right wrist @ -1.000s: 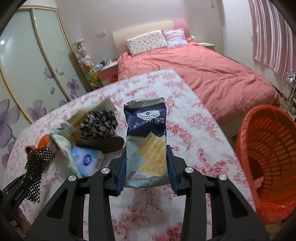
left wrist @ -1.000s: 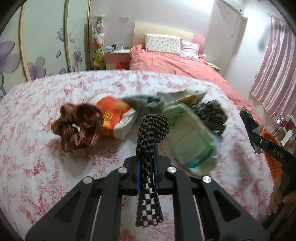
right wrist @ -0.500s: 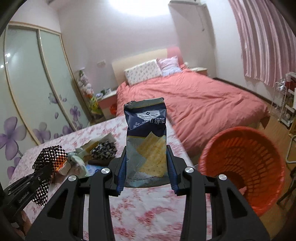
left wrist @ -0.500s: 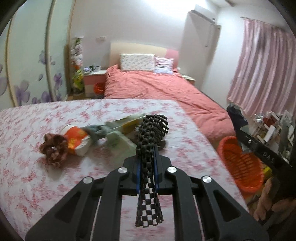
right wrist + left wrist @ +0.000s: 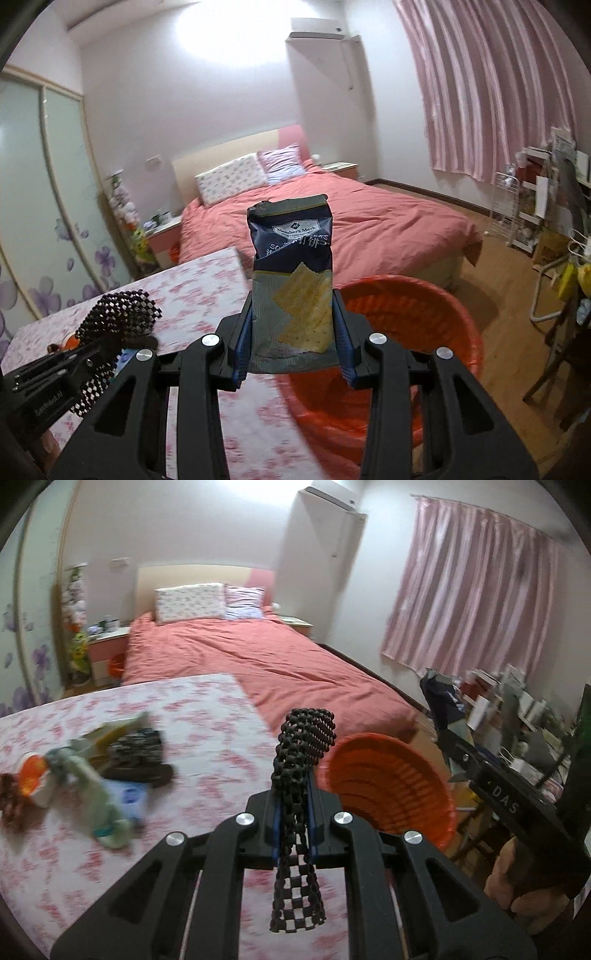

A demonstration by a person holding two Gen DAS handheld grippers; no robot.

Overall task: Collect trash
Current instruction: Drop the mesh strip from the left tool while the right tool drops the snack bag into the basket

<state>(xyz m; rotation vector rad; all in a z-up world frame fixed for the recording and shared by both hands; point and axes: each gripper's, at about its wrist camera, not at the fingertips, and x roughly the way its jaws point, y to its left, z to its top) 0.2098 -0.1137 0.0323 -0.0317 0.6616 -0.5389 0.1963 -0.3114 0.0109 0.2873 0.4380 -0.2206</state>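
Note:
My left gripper [image 5: 293, 812] is shut on a black-and-white checkered strip [image 5: 301, 768] that stands up between its fingers and hangs below them. It shows again in the right wrist view as the checkered strip [image 5: 118, 317] at lower left. My right gripper [image 5: 293, 332] is shut on an upright dark blue cracker bag [image 5: 291, 273]. An orange plastic basket [image 5: 391, 786] stands on the floor beside the flowered bed, just right of the left gripper; in the right wrist view the basket [image 5: 424, 332] lies directly behind the bag.
A pile of items [image 5: 92, 771] lies on the flowered bedspread [image 5: 207, 738] at left: wrappers, a blue pack, a dark patterned piece. A pink bed [image 5: 266, 664] is behind. A cluttered shelf [image 5: 517, 720] and pink curtains [image 5: 498, 92] stand at right, wooden floor [image 5: 509, 295] between.
Both grippers swung right and rose, away from the pile toward the orange basket, which now sits close behind them. Each still holds its item.

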